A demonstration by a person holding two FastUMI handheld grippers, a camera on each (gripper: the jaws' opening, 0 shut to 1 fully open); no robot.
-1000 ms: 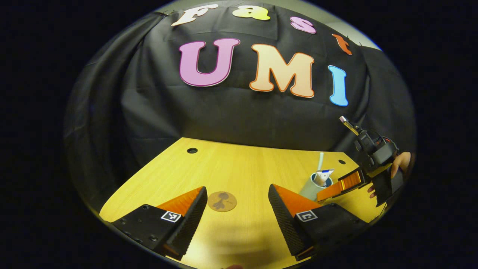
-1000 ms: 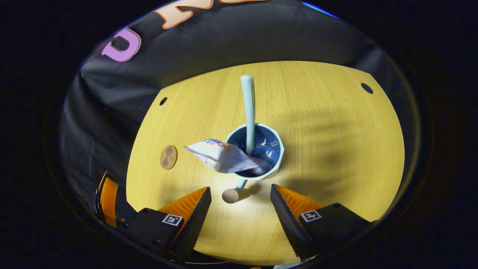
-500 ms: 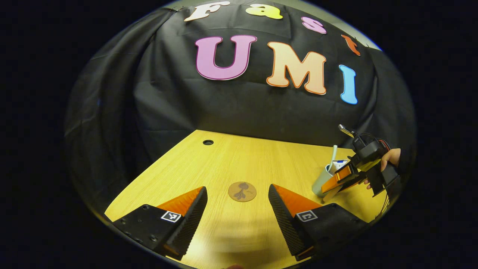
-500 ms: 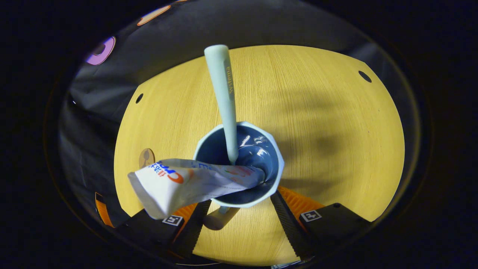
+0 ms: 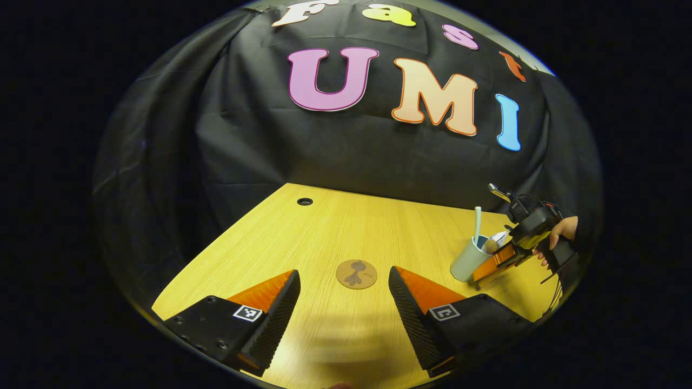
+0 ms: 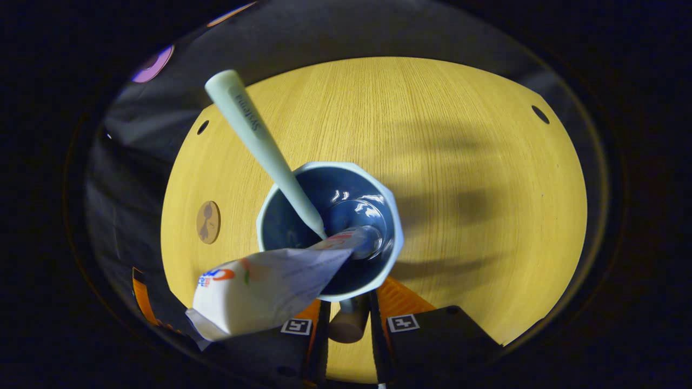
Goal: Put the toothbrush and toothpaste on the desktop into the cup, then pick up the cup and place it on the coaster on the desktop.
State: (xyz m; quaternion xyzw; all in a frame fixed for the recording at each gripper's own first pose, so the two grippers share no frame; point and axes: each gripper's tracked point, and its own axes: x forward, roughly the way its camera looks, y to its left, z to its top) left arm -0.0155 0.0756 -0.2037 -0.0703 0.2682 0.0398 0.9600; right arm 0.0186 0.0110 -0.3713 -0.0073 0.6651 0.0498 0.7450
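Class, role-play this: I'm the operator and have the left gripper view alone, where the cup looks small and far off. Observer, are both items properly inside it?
Observer: The right gripper view looks down into the cup. The toothbrush stands inside it, leaning.
Operator: And the toothpaste?
Observer: The toothpaste has its cap end down in the cup, and its crimped end hangs out over the rim.
Operator: Is the right gripper gripping anything?
Observer: Its fingers press on both sides of the cup's handle.

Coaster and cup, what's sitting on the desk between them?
Nothing: in the left gripper view only bare desktop lies between the coaster and the cup. The right gripper view agrees.
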